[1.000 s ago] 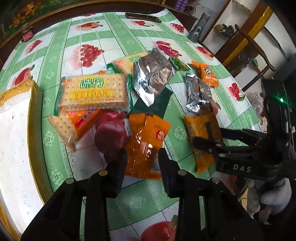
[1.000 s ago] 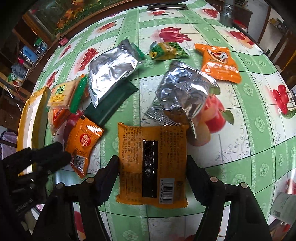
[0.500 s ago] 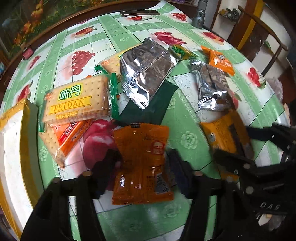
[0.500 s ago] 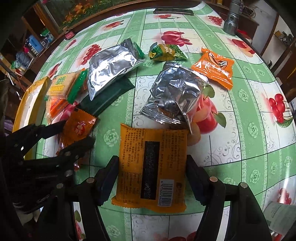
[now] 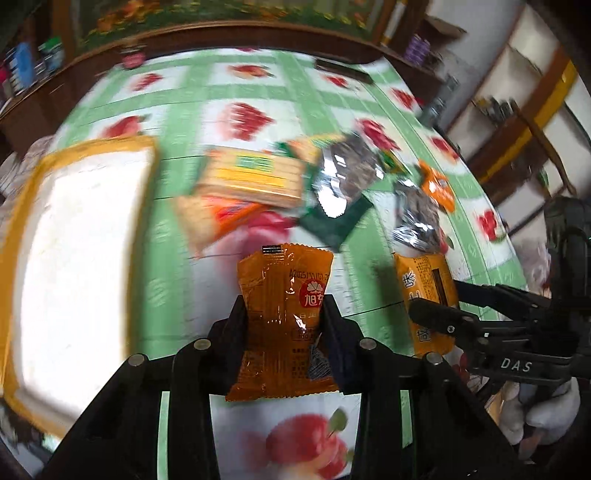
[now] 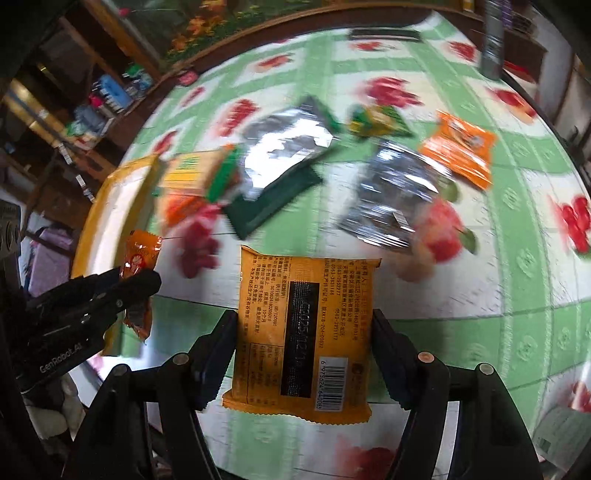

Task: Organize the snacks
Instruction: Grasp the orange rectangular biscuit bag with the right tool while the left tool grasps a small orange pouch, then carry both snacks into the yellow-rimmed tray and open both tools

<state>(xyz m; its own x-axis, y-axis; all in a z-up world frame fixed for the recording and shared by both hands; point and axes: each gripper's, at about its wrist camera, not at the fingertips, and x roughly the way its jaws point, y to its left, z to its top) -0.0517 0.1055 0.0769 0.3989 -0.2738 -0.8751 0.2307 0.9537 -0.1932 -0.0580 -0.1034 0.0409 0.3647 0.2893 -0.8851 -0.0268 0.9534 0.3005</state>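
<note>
My left gripper [image 5: 284, 317] is shut on a small orange snack packet [image 5: 286, 295] and holds it above the table; it also shows in the right wrist view [image 6: 138, 258]. My right gripper [image 6: 304, 328] is shut on a flat yellow-orange packet with a barcode [image 6: 303, 325], lifted off the table; that packet shows at the right of the left wrist view [image 5: 424, 291]. A yellow-rimmed white tray [image 5: 22, 206] lies at the left. Biscuit packs [image 5: 255, 177], silver bags [image 5: 343, 173] and other snacks lie on the table behind.
The round table has a green and white fruit-print cloth [image 6: 517, 295]. An orange packet [image 6: 461, 151], a green candy [image 6: 373, 122] and a dark green sachet [image 6: 273, 199] lie mid-table. A metal cylinder [image 6: 493, 55] and a dark flat object [image 6: 384, 35] stand at the far edge.
Both grippers closed on their packets and lifted them off the table. The left gripper swung left towards the tray; the scene is motion-blurred.
</note>
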